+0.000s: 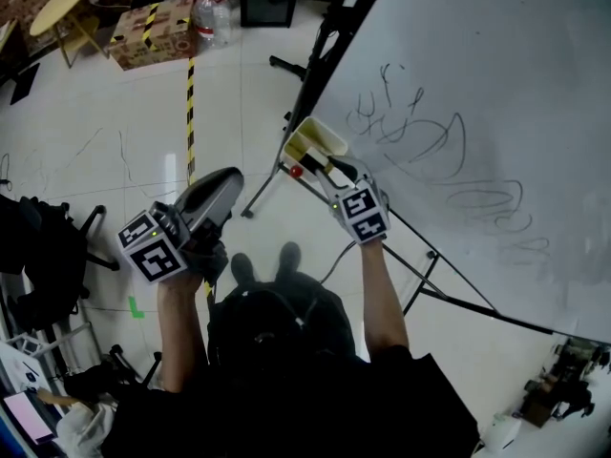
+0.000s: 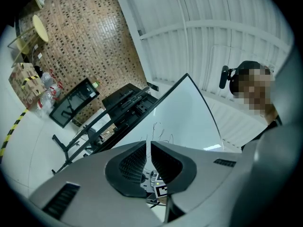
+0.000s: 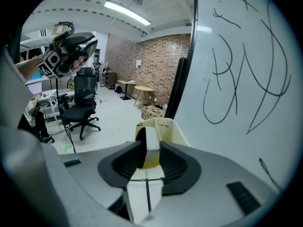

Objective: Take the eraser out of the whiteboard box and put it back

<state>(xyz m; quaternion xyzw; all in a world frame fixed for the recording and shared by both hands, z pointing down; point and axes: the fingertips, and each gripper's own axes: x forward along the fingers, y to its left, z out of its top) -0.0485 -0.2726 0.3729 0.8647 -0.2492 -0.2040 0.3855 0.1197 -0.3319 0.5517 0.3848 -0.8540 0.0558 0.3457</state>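
A cream whiteboard box (image 1: 325,134) hangs at the lower left edge of the scribbled whiteboard (image 1: 477,113). My right gripper (image 1: 334,174) reaches into it from below. In the right gripper view the box (image 3: 174,129) is straight ahead, and the eraser (image 3: 151,143), a pale block with a black side, stands between the jaws of the right gripper (image 3: 151,148), both pads against it. My left gripper (image 1: 227,177) is held up to the left, away from the box. Its jaws (image 2: 148,149) are together with only a thin slit and nothing in them.
The whiteboard's black stand legs (image 1: 286,65) spread over the white floor. A yellow-black tape line (image 1: 190,113) runs across the floor. At the back are a taped cardboard box (image 1: 153,29), water bottles (image 1: 205,8) and a round table (image 1: 62,3). An office chair (image 3: 80,110) stands to the left.
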